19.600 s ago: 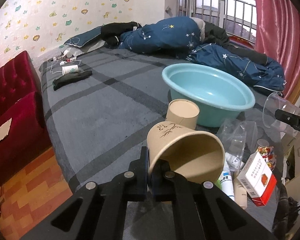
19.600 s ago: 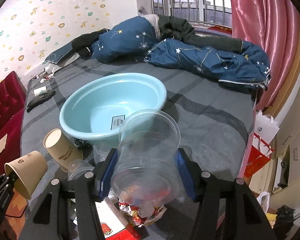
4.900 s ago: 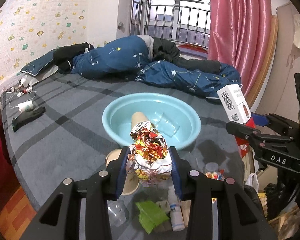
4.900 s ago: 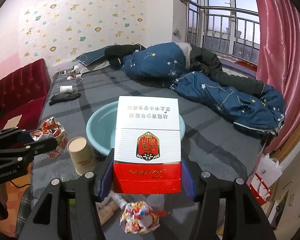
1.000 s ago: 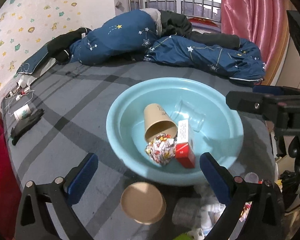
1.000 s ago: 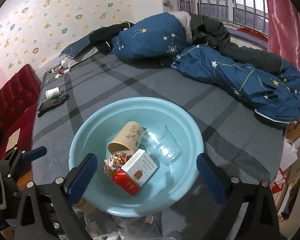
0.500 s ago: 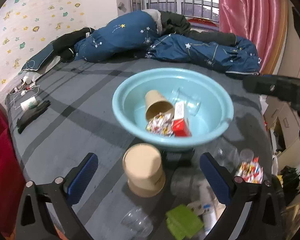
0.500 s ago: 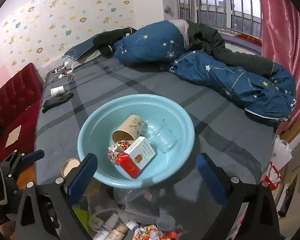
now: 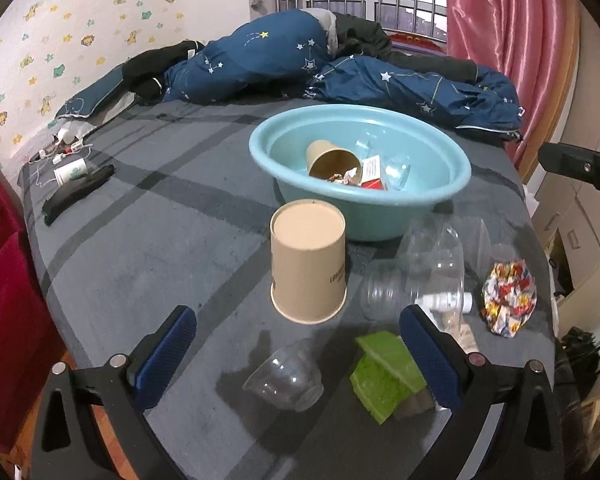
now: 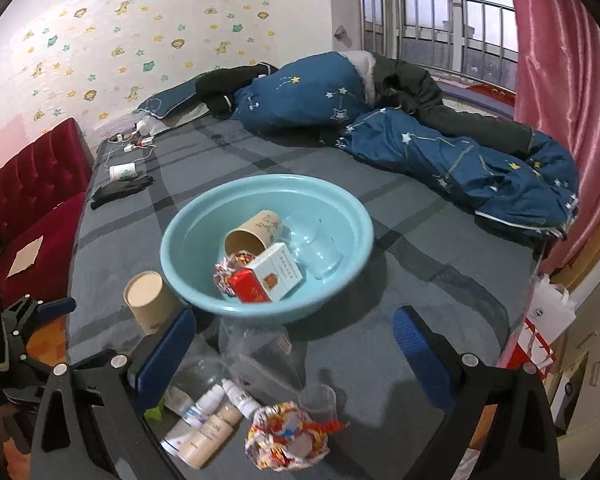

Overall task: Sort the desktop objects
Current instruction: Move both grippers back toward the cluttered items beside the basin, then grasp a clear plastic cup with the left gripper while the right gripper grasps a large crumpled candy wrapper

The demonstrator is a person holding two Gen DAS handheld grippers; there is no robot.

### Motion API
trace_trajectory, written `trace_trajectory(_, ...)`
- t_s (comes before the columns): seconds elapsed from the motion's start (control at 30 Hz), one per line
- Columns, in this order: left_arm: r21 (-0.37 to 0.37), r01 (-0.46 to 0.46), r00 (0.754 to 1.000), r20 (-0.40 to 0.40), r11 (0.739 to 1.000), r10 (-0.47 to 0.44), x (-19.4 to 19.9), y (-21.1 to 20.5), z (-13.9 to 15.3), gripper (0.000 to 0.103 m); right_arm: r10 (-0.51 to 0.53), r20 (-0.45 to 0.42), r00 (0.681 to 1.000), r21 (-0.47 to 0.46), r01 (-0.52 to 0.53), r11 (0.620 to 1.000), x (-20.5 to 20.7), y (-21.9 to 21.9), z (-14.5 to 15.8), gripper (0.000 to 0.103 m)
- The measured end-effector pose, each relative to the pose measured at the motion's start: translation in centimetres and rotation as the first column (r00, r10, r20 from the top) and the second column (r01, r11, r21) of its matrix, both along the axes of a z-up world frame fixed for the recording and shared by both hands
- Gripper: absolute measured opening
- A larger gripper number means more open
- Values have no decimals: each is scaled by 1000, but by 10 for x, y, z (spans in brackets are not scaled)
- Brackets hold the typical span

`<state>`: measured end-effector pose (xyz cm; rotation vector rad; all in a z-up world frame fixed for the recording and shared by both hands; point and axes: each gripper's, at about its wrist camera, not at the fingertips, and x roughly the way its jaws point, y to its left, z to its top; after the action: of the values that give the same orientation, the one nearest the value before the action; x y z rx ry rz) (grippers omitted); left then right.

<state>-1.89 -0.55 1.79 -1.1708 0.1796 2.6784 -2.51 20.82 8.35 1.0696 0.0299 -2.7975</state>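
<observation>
Both grippers empty w/ jaws spread wide: left gripper (image 9: 298, 354) hangs over the clutter on the near side of the basin (image 9: 452, 196), right gripper (image 10: 294, 354) likewise. Basin already holds a paper cup (image 10: 252, 236) on its side, a cig box (image 10: 266, 278), a foil wrapper (image 10: 230, 272) and a clear cup (image 10: 314, 252). Next pick, I reckon: the upside-down paper cup (image 9: 308, 260) just in front of the basin, between my left pads. I'd close slow at mid-height, since thin card walls crush easily. Beside it, right of the cup, lie clear thin plastic cups (image 9: 416, 276), slippery and dent-prone, a crinkly wrapper ball (image 9: 508, 298), and nearer me a small clear cup (image 9: 286, 378) and a green sponge-like block (image 9: 388, 372). Small bottles (image 10: 212, 412) lie nearest the right gripper; round, so they'd roll.
</observation>
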Motion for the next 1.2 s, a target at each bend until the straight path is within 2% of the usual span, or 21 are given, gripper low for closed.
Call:
trace_trajectory(0.4,82,-56,998,-33,995,59,30,-18,-19,103,-25,-42,999,6,25,1000,39,8,-33,101)
trace_trajectory(0.57,113,-90,995,-26,989,94,40,-29,-33,103,-26,-35,999,-22,25,999,51,11,-52,101)
trace_trajectory(0.87,134,-116,991,-51,984,124,49,-38,-48,103,-21,15,1000,-16,21,1000,52,6,-92,101)
trace_trajectory(1.2,149,-126,989,-64,981,136,43,-33,-65,103,-31,54,998,0,31,1000,46,1,-120,101)
